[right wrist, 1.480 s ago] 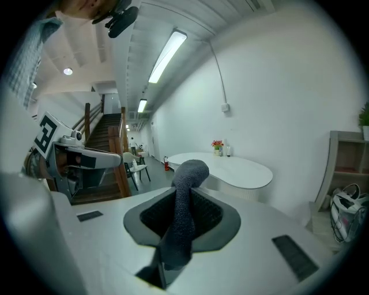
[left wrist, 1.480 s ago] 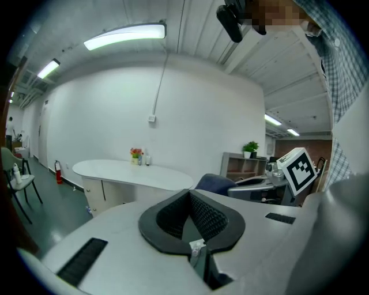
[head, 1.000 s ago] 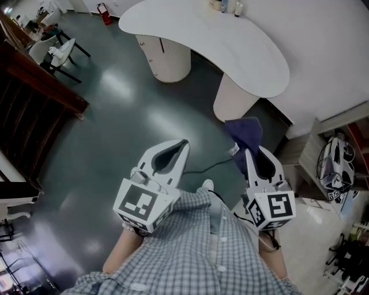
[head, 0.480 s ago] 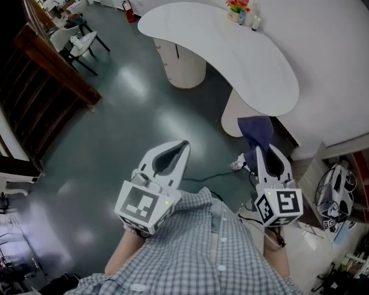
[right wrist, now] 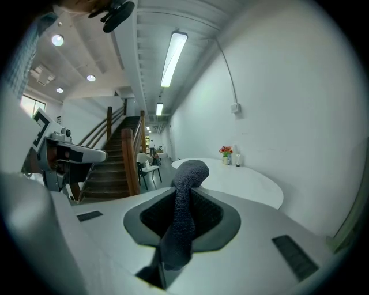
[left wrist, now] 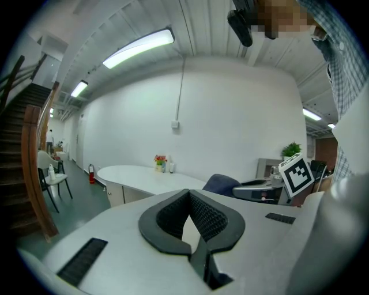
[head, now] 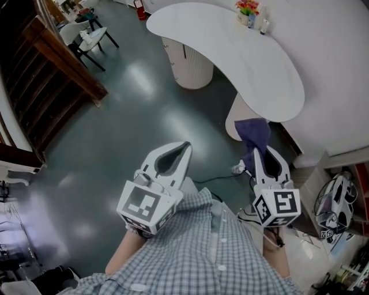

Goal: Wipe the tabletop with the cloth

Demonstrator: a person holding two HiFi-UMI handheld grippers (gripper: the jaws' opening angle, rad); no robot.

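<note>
A white curved tabletop (head: 230,52) on two round pedestals stands ahead of me across a stretch of dark floor. It also shows in the left gripper view as the tabletop (left wrist: 144,176) and in the right gripper view as the tabletop (right wrist: 242,181). My right gripper (head: 259,152) is shut on a dark blue cloth (head: 254,132), which sticks out past its tips toward the table's near end. Close up, the cloth (right wrist: 183,213) runs pinched between the jaws. My left gripper (head: 185,146) is held low at my left, shut and empty, with its jaws (left wrist: 188,193) meeting at the tip.
A flower pot and small bottles (head: 249,8) stand at the table's far end. A wooden stair railing (head: 63,57) and chairs (head: 86,36) are at the left. A cable (head: 213,180) lies on the floor near my feet. Shelves with clutter (head: 334,201) are at the right.
The table has come lower and nearer in the head view as I move toward it. Both grippers keep their pose, and the cloth stays in the right one.
</note>
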